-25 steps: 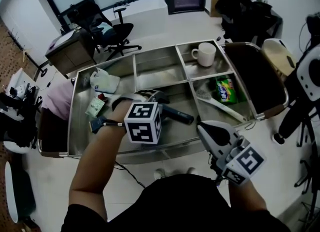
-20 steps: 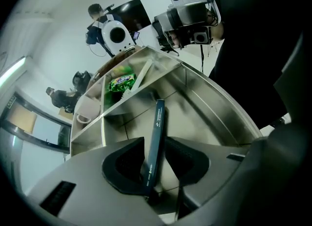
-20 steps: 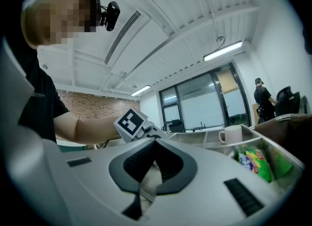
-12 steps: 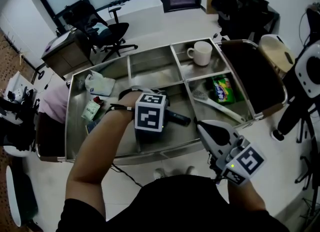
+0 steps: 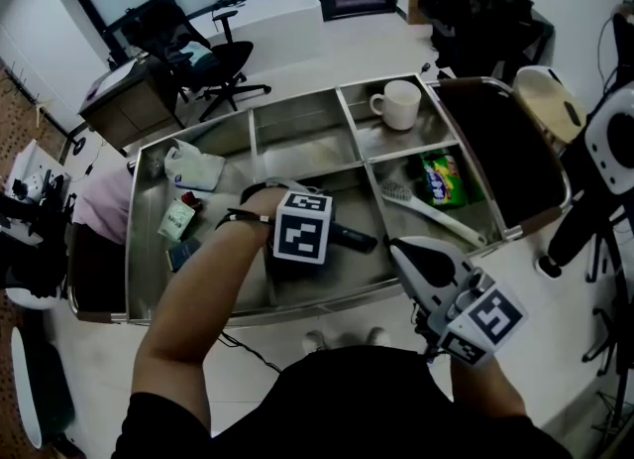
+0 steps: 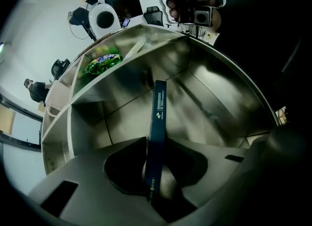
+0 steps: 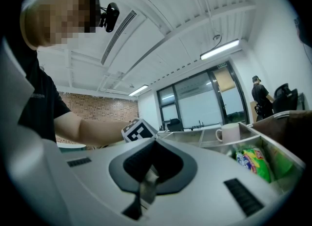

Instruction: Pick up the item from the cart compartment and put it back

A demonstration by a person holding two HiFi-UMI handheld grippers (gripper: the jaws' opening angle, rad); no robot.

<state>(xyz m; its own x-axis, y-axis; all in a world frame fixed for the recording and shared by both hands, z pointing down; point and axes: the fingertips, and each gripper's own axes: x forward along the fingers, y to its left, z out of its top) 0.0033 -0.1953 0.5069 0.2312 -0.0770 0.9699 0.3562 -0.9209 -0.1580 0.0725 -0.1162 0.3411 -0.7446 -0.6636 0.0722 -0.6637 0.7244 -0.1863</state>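
Box (image 6: 158,108), thin and dark blue, sits between the left gripper (image 6: 157,138) jaws, which have just been closing and touch both its sides. Only the head view shows it in the cart (image 5: 297,300) front middle compartment. Right gripper (image 5: 396,247) is pinched together, empty, by the front edge.

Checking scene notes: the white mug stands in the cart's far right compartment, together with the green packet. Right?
Not quite. The white mug stands in the cart's far right compartment alone; the green packet lies in the next compartment toward the camera, with a brush. The head view shows it.
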